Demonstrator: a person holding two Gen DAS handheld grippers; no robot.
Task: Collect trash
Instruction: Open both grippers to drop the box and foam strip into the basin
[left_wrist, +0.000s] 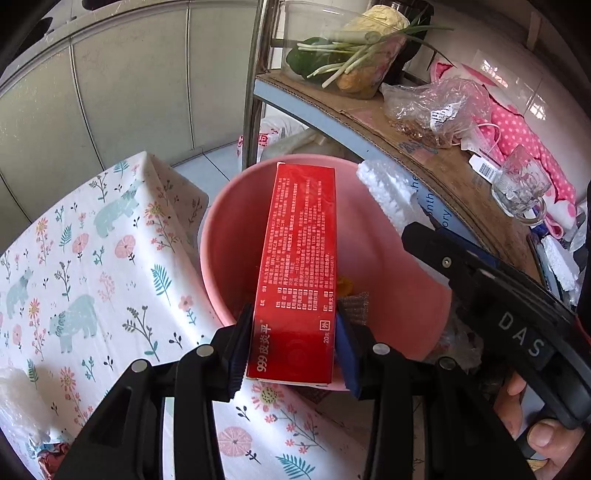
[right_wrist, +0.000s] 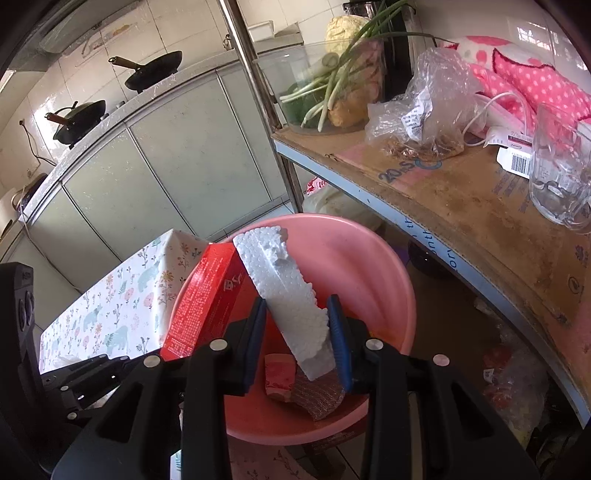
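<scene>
Below both grippers stands a pink plastic basin (left_wrist: 388, 295) (right_wrist: 354, 258). My left gripper (left_wrist: 292, 314) is shut on the near end of a long red carton (left_wrist: 301, 258), which slants over the basin's left side. My right gripper (right_wrist: 296, 302) is shut on a white foam strip (right_wrist: 284, 288) that angles up over the basin; the left wrist view shows the same foam strip (left_wrist: 384, 188) at the right. The red carton (right_wrist: 207, 299) lies just left of the foam. A metal scouring pad (right_wrist: 317, 395) and a reddish scrap (right_wrist: 279, 376) lie in the basin's bottom.
A table under a floral cloth (left_wrist: 92, 258) stands left of the basin. At the right is a cardboard-lined shelf (right_wrist: 461, 192) with a glass mug (right_wrist: 561, 173), a plastic bag (right_wrist: 424, 110) and a clear bowl of greens (right_wrist: 325, 85). Cabinets with woks (right_wrist: 155, 70) are behind.
</scene>
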